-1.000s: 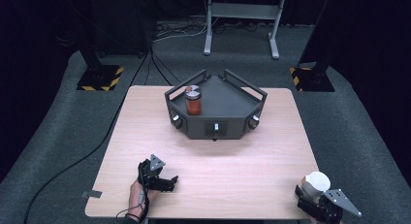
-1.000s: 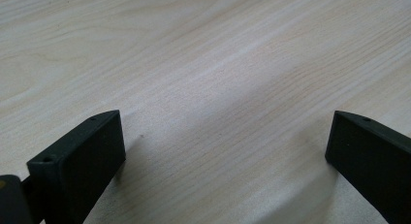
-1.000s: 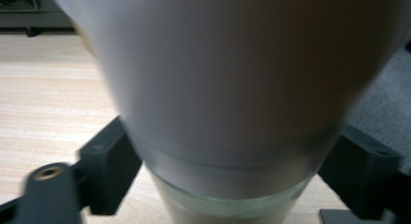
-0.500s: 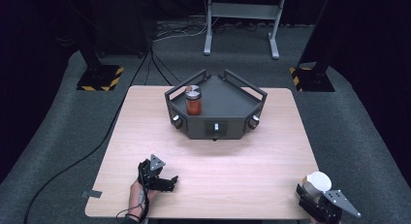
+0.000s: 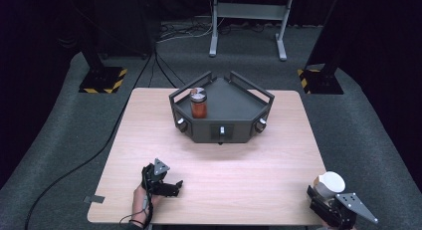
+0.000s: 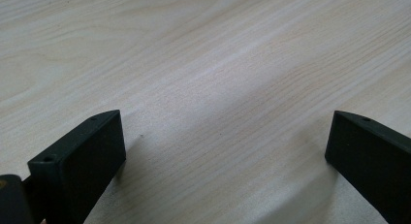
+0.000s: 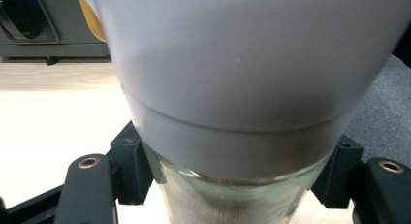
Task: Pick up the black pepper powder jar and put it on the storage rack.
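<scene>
R gripper [image 5: 326,196] has just been closing and its jaws now clamp a white-lidded glass jar [image 5: 330,182] at the near right table [image 5: 249,175] corner, pads on the clear glass just under the smooth tapered lid, so the grab looks done, lift & carry still to come. L gripper [image 5: 166,182] rests near the front left edge, jaws wide apart w/ nothing but pale wood grain between. Dark angular tray [image 5: 234,103] at the far side already holds a red jar [image 5: 198,102], so I'd guess this one goes there next
</scene>
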Action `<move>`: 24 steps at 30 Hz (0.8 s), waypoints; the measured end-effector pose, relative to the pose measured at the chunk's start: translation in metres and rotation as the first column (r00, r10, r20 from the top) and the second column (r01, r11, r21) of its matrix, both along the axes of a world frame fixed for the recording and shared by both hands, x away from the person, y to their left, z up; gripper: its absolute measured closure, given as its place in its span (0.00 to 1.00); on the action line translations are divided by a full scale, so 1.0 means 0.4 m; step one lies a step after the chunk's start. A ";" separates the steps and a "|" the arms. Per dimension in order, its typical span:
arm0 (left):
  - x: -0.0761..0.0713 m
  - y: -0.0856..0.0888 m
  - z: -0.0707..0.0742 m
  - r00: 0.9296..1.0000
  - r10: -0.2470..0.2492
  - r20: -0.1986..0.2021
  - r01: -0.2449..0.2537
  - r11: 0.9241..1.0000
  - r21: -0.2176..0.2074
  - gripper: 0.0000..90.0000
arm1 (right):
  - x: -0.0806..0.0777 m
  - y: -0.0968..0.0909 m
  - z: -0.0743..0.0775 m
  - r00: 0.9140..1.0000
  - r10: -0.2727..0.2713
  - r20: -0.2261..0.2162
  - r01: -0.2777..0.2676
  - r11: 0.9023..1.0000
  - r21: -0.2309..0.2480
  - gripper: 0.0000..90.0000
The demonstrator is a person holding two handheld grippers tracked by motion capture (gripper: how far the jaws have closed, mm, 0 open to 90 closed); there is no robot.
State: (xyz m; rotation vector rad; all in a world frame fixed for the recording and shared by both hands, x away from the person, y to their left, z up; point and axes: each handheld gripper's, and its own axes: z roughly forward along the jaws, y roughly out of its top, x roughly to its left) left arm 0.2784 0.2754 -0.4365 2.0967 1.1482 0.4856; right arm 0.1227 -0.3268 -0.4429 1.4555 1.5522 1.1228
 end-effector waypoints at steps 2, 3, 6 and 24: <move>0.000 0.000 0.000 1.000 0.000 0.000 0.000 1.000 0.000 0.00 | 0.008 0.007 0.007 1.000 0.011 0.000 -0.011 1.000 -0.007 0.33; 0.000 0.000 0.000 1.000 0.000 0.001 0.000 1.000 -0.001 0.00 | 0.008 0.007 0.007 1.000 0.011 0.000 -0.011 1.000 -0.007 0.33; -0.001 0.000 -0.001 1.000 0.001 0.002 -0.001 1.000 -0.002 0.01 | 0.023 0.015 0.015 1.000 0.029 -0.003 -0.029 1.000 -0.012 0.33; -0.001 0.000 -0.001 1.000 0.000 0.002 0.000 1.000 -0.003 0.01 | 0.106 0.049 0.056 0.994 0.112 -0.012 -0.112 0.993 -0.026 0.33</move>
